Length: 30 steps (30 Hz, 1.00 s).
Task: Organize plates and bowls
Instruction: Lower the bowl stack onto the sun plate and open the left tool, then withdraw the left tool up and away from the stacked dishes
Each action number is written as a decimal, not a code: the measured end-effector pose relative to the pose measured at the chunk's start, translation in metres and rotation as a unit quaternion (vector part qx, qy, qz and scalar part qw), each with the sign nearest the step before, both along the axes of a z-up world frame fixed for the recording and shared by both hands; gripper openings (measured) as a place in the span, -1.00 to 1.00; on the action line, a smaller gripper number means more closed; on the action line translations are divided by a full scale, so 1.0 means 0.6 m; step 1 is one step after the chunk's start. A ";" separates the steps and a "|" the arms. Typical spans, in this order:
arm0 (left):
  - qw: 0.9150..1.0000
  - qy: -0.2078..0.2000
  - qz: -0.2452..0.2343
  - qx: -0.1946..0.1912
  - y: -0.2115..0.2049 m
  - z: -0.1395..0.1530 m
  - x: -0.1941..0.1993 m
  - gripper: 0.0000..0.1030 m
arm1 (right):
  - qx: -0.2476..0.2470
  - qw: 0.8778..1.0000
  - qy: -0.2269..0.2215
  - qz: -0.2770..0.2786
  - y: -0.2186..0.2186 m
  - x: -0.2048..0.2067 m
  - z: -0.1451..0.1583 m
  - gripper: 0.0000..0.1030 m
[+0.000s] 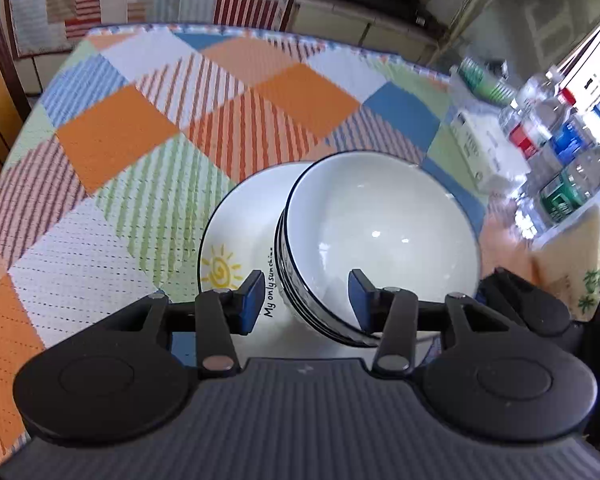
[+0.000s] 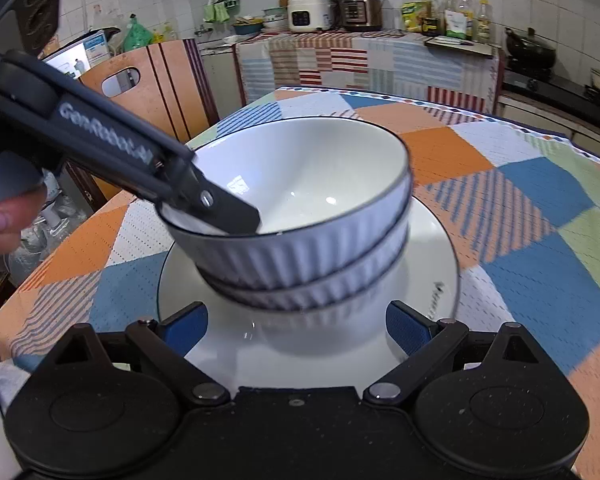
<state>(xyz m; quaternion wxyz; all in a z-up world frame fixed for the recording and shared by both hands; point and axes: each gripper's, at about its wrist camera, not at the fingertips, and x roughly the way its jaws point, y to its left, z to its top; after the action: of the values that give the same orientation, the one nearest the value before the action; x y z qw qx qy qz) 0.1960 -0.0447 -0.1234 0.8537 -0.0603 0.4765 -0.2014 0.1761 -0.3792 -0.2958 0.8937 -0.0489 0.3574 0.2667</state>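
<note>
A stack of white ribbed bowls with dark rims (image 2: 312,248) stands on a white plate (image 2: 432,240) printed with a sun and "My only sunshine" (image 1: 236,232). In the left wrist view the stack (image 1: 380,236) leans toward the camera. My left gripper (image 1: 302,300) is open; its jaws straddle the near rim of the top bowl, one finger inside, one outside. It also shows in the right wrist view (image 2: 220,208) at the bowl's left rim. My right gripper (image 2: 296,330) is open and empty, low over the plate's near edge in front of the stack.
The round table has a patchwork checked cloth (image 1: 148,128). Water bottles (image 1: 556,148) and a white box (image 1: 484,152) stand at its right side. A wooden chair (image 2: 160,84) stands behind the table on the left. A kitchen counter with cookers (image 2: 340,8) is at the back.
</note>
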 end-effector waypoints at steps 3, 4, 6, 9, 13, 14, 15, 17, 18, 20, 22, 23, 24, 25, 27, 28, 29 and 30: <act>0.999 -0.035 0.004 0.012 0.005 0.025 -0.026 -0.11 | 0.000 1.000 -0.014 -0.014 -0.012 -0.021 0.015 0.90; 0.999 -0.047 0.005 0.017 0.006 0.034 -0.035 -0.10 | 0.001 1.000 -0.018 -0.018 -0.017 -0.028 0.020 0.90; 0.998 -0.064 0.009 0.024 0.009 0.050 -0.052 -0.09 | 0.004 0.999 -0.027 -0.030 -0.024 -0.039 0.029 0.90; 0.995 -0.089 0.015 0.031 0.013 0.073 -0.079 -0.06 | 0.007 0.998 -0.035 -0.047 -0.035 -0.054 0.039 0.90; 0.992 -0.115 0.019 0.045 0.016 0.102 -0.116 0.01 | 0.002 0.997 -0.046 -0.065 -0.046 -0.076 0.050 0.90; 0.992 -0.120 0.019 0.047 0.017 0.109 -0.125 0.01 | 0.001 0.996 -0.048 -0.071 -0.049 -0.080 0.054 0.90; 0.991 -0.124 0.019 0.047 0.018 0.116 -0.134 0.04 | 0.000 0.996 -0.050 -0.076 -0.050 -0.084 0.059 0.90; 0.990 -0.127 0.023 0.048 0.021 0.128 -0.149 0.07 | -0.001 0.995 -0.057 -0.086 -0.056 -0.094 0.070 0.90; 0.990 -0.127 0.026 0.048 0.023 0.134 -0.157 0.10 | -0.002 0.994 -0.059 -0.091 -0.058 -0.099 0.076 0.90; 0.990 -0.129 0.034 0.048 0.028 0.145 -0.171 0.19 | -0.011 0.993 -0.060 -0.104 -0.061 -0.107 0.090 0.90; 0.989 -0.134 0.040 0.052 0.032 0.155 -0.186 0.28 | -0.024 0.991 -0.063 -0.116 -0.061 -0.117 0.106 0.90; 0.988 -0.136 0.043 0.055 0.034 0.159 -0.193 0.31 | -0.029 0.990 -0.063 -0.121 -0.060 -0.122 0.115 0.90; 0.988 -0.136 0.046 0.059 0.036 0.162 -0.199 0.36 | -0.033 0.990 -0.062 -0.123 -0.061 -0.126 0.122 0.91; 0.987 -0.136 0.050 0.063 0.038 0.165 -0.204 0.39 | -0.037 0.989 -0.061 -0.126 -0.062 -0.132 0.130 0.91; 0.987 -0.135 0.055 0.069 0.042 0.170 -0.216 0.45 | -0.043 0.988 -0.057 -0.138 -0.061 -0.140 0.146 0.91; 0.987 -0.135 0.057 0.071 0.043 0.172 -0.221 0.51 | -0.045 0.987 -0.054 -0.145 -0.061 -0.144 0.153 0.91; 0.986 -0.134 0.058 0.075 0.044 0.174 -0.227 0.53 | -0.047 0.986 -0.051 -0.152 -0.061 -0.148 0.160 0.91; 0.986 -0.135 0.058 0.078 0.044 0.175 -0.232 0.58 | -0.048 0.985 -0.048 -0.158 -0.061 -0.151 0.167 0.91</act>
<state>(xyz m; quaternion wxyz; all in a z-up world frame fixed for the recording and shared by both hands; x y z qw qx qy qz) 0.0567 -0.0181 -0.0182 0.9227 0.0068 0.3664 -0.1199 0.0853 -0.4159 -0.1957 0.9373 -0.0471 0.3299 0.1021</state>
